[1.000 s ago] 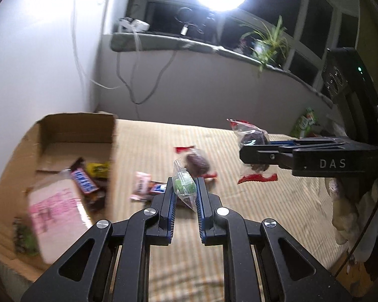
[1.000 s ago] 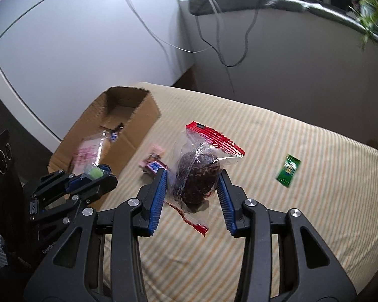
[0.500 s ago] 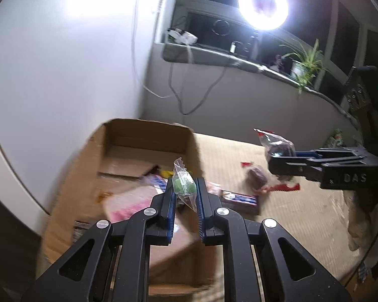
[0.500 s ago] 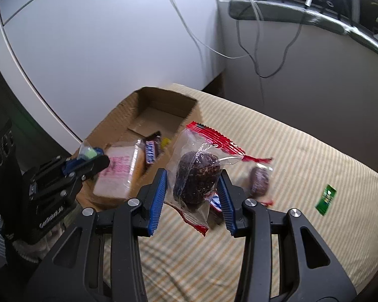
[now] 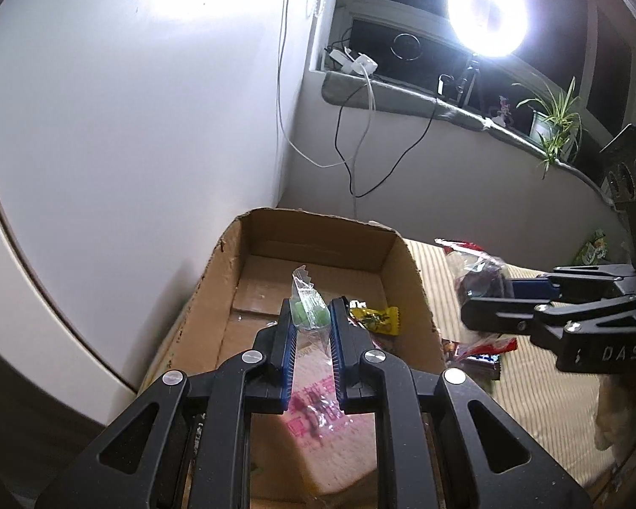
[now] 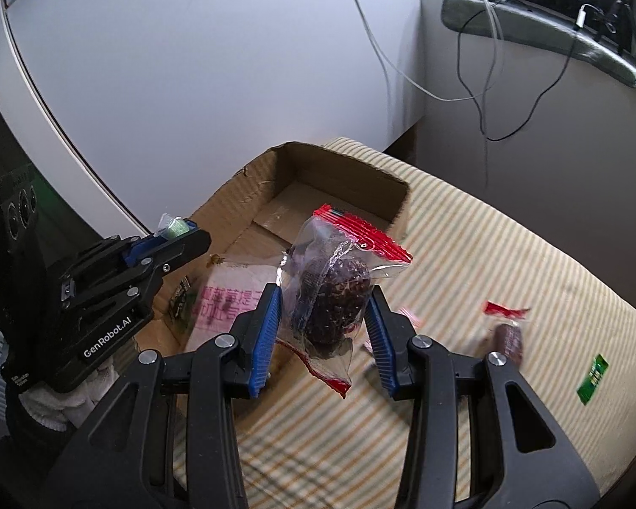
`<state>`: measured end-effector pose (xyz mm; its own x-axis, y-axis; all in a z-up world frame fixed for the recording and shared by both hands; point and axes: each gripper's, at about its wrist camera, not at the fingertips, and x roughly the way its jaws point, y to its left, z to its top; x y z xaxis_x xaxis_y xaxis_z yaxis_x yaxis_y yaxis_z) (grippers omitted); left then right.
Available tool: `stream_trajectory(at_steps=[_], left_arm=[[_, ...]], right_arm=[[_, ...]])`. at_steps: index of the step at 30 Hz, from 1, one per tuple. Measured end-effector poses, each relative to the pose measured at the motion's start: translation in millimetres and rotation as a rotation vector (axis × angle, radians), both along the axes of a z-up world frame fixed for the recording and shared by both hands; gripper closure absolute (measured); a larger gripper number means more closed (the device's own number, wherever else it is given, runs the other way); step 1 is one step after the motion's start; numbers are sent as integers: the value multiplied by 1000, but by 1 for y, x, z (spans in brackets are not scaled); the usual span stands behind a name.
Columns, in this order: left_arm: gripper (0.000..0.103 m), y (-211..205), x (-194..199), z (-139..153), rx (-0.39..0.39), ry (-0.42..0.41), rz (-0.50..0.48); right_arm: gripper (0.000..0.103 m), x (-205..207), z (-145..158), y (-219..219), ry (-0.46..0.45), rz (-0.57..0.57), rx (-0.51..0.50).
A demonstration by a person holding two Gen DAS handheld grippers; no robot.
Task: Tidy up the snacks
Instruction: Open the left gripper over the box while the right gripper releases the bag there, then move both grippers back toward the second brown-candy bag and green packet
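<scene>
My left gripper (image 5: 310, 318) is shut on a small clear packet of green candy (image 5: 307, 311) and hangs over the open cardboard box (image 5: 396, 261). The same gripper (image 6: 178, 233) shows at the left of the right wrist view. My right gripper (image 6: 322, 309) is shut on a clear bag with a red strip holding a dark brown cake (image 6: 335, 297), above the box's near right wall (image 6: 398, 195). It appears again (image 5: 487, 292) in the left wrist view, just right of the box. Inside the box lie a pink-printed white packet (image 5: 318, 415) and a yellow wrapper (image 5: 375, 318).
The box sits on a striped beige cover (image 6: 509, 254). A second dark cake in a red-edged wrapper (image 6: 509, 335), a green sachet (image 6: 592, 377) and a dark bar (image 5: 477, 358) lie loose on it. A white wall (image 5: 127, 127) stands close behind the box. Cables (image 5: 360, 135) hang from the sill.
Both grippers have swung left with their packets. The left one went from over the cover to over the box. The right one came up to the box's right wall.
</scene>
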<state>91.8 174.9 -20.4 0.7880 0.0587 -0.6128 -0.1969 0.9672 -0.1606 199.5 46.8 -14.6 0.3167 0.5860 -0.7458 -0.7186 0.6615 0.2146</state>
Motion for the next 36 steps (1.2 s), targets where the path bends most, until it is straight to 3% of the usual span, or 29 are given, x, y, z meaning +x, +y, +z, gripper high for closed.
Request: stream_trajectory(at_steps=[14, 19, 23, 36], left_arm=[[88, 14, 5, -6, -7, 11, 32], [69, 15, 4, -5, -4, 7, 38], [69, 16, 3, -5, -5, 4, 41], [69, 3, -5, 4, -14, -20, 23]], right_arm=[[60, 5, -14, 31, 19, 47, -28], [57, 2, -14, 35, 1, 61, -30], [41, 0, -10, 33, -17, 46, -19], [40, -2, 2, -1, -41, 6, 1]])
